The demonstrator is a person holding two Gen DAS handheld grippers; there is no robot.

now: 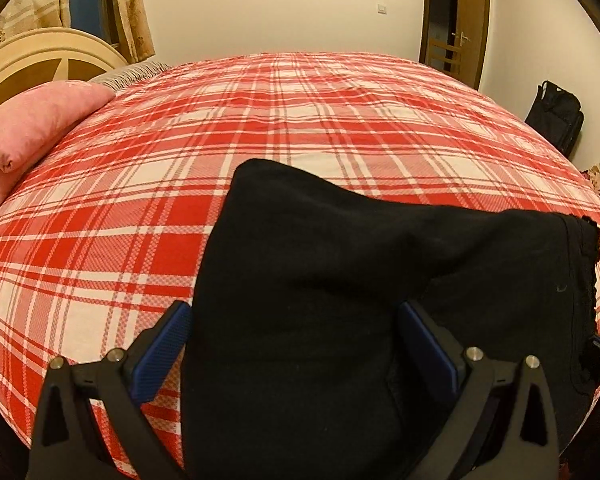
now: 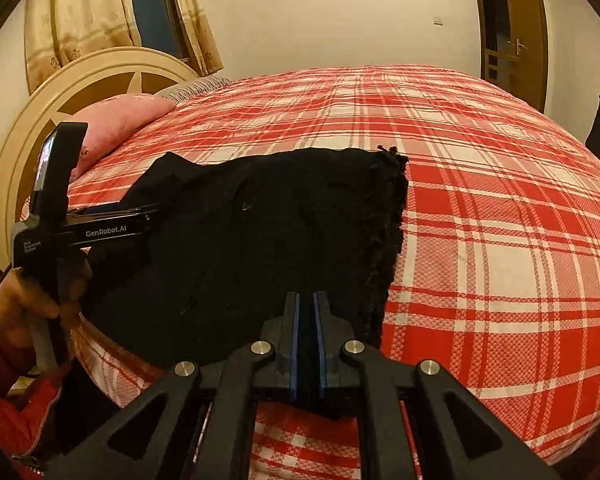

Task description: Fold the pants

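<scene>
While the pants (image 2: 260, 240) lie bunched on the near edge of the bed (image 2: 480, 220), partly lifted, we judge the fold to be only half secured. Our right gripper (image 2: 307, 312) is pressed together on the near hem of the black cloth, pinching it between the blue pads. Our left gripper (image 1: 296, 340) stands spread wide, its two blue fingers (image 1: 164, 352) on either side of a raised hump of fabric without clamping it. We see the main risk here: if the left side moves before it closes, the cloth will likely slide out and the layers will skew, leaving an uneven fold. A second risk is that the frayed cuff (image 2: 392, 200) may drag on the checked bedspread and pull the upper layer off the lower one. A third is that the fabric nearest us hangs close to the mattress edge and could slip over it if released. Count: one pair of pants, two grippers, one bed, one pink pillow (image 1: 40, 120), one headboard (image 2: 80, 92), one dark bag (image 1: 558, 120) by the wall, one door (image 2: 516, 32).
</scene>
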